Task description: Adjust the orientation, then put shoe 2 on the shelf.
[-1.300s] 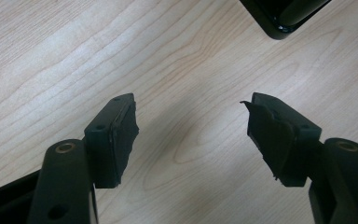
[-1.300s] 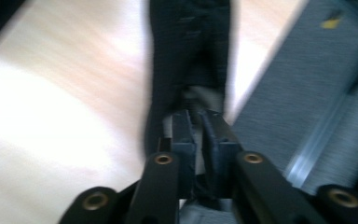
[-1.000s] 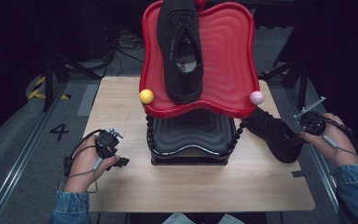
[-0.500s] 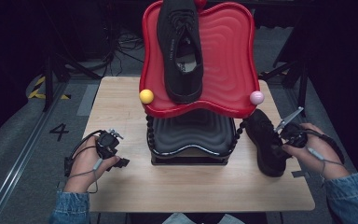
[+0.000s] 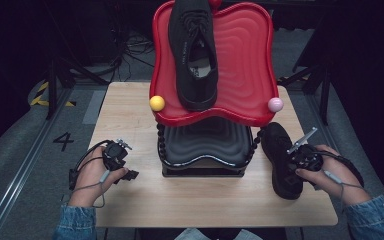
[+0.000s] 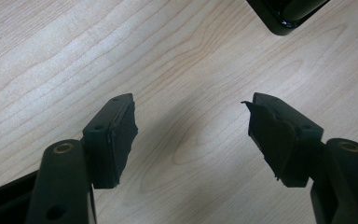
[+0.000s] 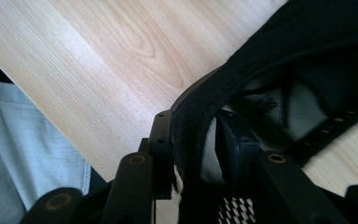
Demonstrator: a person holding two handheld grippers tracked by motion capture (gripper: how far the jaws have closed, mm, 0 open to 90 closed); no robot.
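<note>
Black sneaker (image 5: 281, 161) lies on the right part of the wooden table (image 5: 130, 115), just beside the right end of the black lower tray (image 5: 205, 147), its toe toward the person and its heel toward the far side. The right gripper (image 5: 300, 159) sits at the shoe's collar: in the right gripper view one jaw is outside the heel wall and the other inside the opening, with the fabric wall (image 7: 200, 121) between them. These jaws have just been opening, and a narrow gap shows beside the inner pad, so the pads no longer pinch the fabric. The left gripper (image 5: 122, 167) rests low over bare tabletop at the left, well apart from the stand; its jaws stand wide apart with nothing between them. A second black sneaker (image 5: 194, 52) lies on the red wavy tray (image 5: 245, 65) above, between a yellow ball (image 5: 157, 103) and a pink ball (image 5: 275, 104) at its front corners.
</note>
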